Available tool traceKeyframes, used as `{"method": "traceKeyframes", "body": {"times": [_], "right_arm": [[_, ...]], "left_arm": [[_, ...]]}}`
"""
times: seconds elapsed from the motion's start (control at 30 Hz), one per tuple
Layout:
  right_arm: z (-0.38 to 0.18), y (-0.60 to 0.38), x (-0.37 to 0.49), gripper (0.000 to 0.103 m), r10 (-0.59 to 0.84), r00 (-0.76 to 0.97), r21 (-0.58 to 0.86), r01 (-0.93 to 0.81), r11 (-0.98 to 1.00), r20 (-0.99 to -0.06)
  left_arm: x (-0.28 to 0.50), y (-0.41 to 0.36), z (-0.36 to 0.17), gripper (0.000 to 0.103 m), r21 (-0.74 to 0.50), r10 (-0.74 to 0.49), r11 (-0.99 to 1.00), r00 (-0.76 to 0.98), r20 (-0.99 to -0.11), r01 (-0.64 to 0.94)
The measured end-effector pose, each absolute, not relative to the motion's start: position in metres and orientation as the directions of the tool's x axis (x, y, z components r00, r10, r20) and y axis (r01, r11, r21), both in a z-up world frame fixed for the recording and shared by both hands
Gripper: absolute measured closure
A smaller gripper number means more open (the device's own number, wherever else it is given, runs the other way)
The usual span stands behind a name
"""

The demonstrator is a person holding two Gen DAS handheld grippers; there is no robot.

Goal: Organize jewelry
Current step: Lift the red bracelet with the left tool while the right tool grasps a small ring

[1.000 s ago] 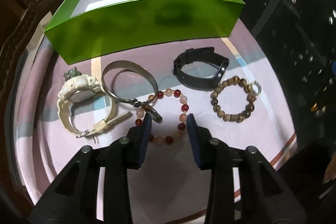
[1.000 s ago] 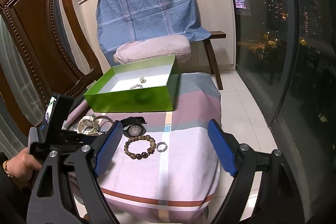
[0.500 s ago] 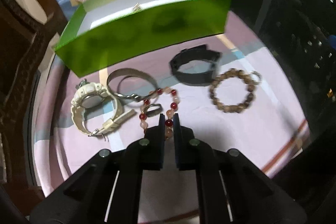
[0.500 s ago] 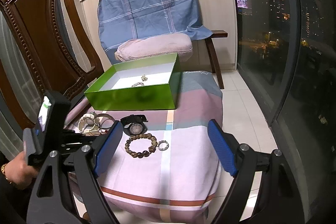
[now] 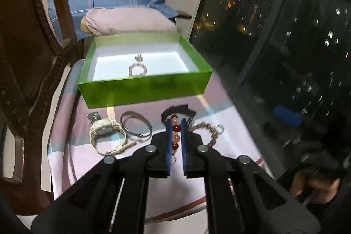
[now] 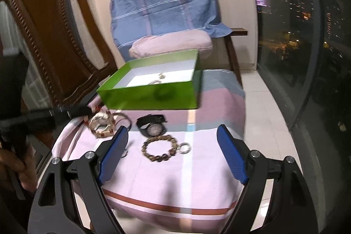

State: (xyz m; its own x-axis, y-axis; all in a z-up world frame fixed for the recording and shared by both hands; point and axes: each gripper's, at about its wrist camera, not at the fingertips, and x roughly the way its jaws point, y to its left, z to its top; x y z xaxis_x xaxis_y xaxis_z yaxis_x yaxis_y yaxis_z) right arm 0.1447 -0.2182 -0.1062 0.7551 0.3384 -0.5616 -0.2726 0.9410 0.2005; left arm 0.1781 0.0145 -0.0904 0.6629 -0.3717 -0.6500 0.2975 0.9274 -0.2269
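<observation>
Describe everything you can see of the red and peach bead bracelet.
The red and peach bead bracelet is a string of round glossy beads, dark red alternating with pale peach. The left hand-held gripper is shut on it, so only a short column of beads shows between the blue pads. It appears lifted off the striped pink cloth, in front of the green box.

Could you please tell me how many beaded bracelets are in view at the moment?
3: a red and pink bracelet held between the left gripper's fingers, a brown bead bracelet lying on the cloth, and a pale bracelet inside the green box. Others may be hidden.
</observation>
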Motion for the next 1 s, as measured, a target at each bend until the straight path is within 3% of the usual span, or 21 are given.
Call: {"method": "traceKeyframes", "body": {"times": [0.17,0.33,0.4,0.57,0.87,0.93,0.97,1.0], "right_arm": [[-0.128,-0.178,0.147,0.022,0.366,0.700,0.154,-0.349,0.924,-0.613],[-0.154,-0.128,0.158,0.031,0.364,0.658,0.076,-0.423,0.903,-0.659],[-0.162,-0.117,0.164,0.044,0.382,0.628,0.091,-0.445,0.891,-0.678],[-0.181,-0.098,0.180,0.063,0.404,0.554,0.134,-0.463,0.876,-0.727],[-0.194,-0.082,0.187,0.064,0.361,0.570,0.080,-0.458,0.886,-0.739],[-0.195,-0.077,0.184,0.070,0.335,0.583,0.033,-0.466,0.884,-0.740],[-0.193,-0.077,0.183,0.082,0.337,0.580,0.037,-0.467,0.884,-0.742],[-0.192,-0.079,0.184,0.082,0.347,0.566,0.056,-0.467,0.882,-0.748]], "left_arm": [[0.165,0.034,-0.069,0.096,-0.248,-0.368,0.930,0.719,-0.589,0.273],[0.158,0.051,-0.054,0.096,-0.259,-0.363,0.930,0.758,-0.543,0.260],[0.157,0.057,-0.052,0.096,-0.260,-0.354,0.933,0.767,-0.535,0.249],[0.154,0.068,-0.052,0.095,-0.283,-0.361,0.929,0.763,-0.537,0.240],[0.152,0.075,-0.054,0.095,-0.286,-0.357,0.930,0.761,-0.542,0.232],[0.153,0.075,-0.054,0.095,-0.285,-0.353,0.931,0.761,-0.544,0.229],[0.153,0.074,-0.055,0.095,-0.283,-0.352,0.932,0.761,-0.546,0.228],[0.154,0.073,-0.055,0.095,-0.280,-0.350,0.933,0.760,-0.548,0.228]]}}
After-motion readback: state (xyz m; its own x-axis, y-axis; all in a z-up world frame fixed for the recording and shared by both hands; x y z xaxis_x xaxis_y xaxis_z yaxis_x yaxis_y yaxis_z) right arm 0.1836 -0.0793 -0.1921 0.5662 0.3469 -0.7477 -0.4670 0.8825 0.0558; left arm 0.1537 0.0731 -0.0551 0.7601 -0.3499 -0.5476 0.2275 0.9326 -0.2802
